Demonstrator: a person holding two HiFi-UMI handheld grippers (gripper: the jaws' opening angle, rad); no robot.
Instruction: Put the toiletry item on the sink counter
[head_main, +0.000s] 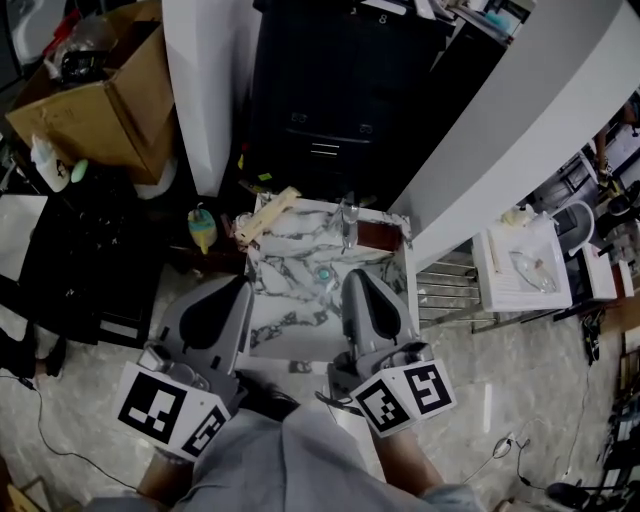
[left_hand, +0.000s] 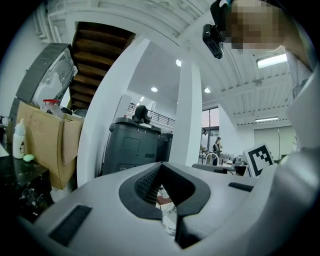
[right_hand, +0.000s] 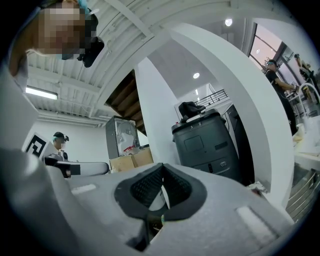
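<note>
A small marble sink counter (head_main: 290, 325) with a chrome faucet (head_main: 348, 222) stands below me in the head view. A small teal item (head_main: 323, 273) lies in its basin, and a wooden-handled item (head_main: 268, 215) rests on its back left corner. A yellow and teal bottle (head_main: 202, 228) stands just left of the counter. My left gripper (head_main: 238, 287) hangs over the counter's left edge and my right gripper (head_main: 357, 282) over its right side. Both point level, jaws together, with nothing between them. A white bottle (left_hand: 19, 142) stands on a dark table far left.
A dark grey bin (head_main: 330, 100) stands behind the sink between white pillars (head_main: 205, 90). An open cardboard box (head_main: 100, 95) sits at the back left above a black table (head_main: 70, 250). A second white basin (head_main: 520, 262) and a metal rack (head_main: 450, 285) are at the right.
</note>
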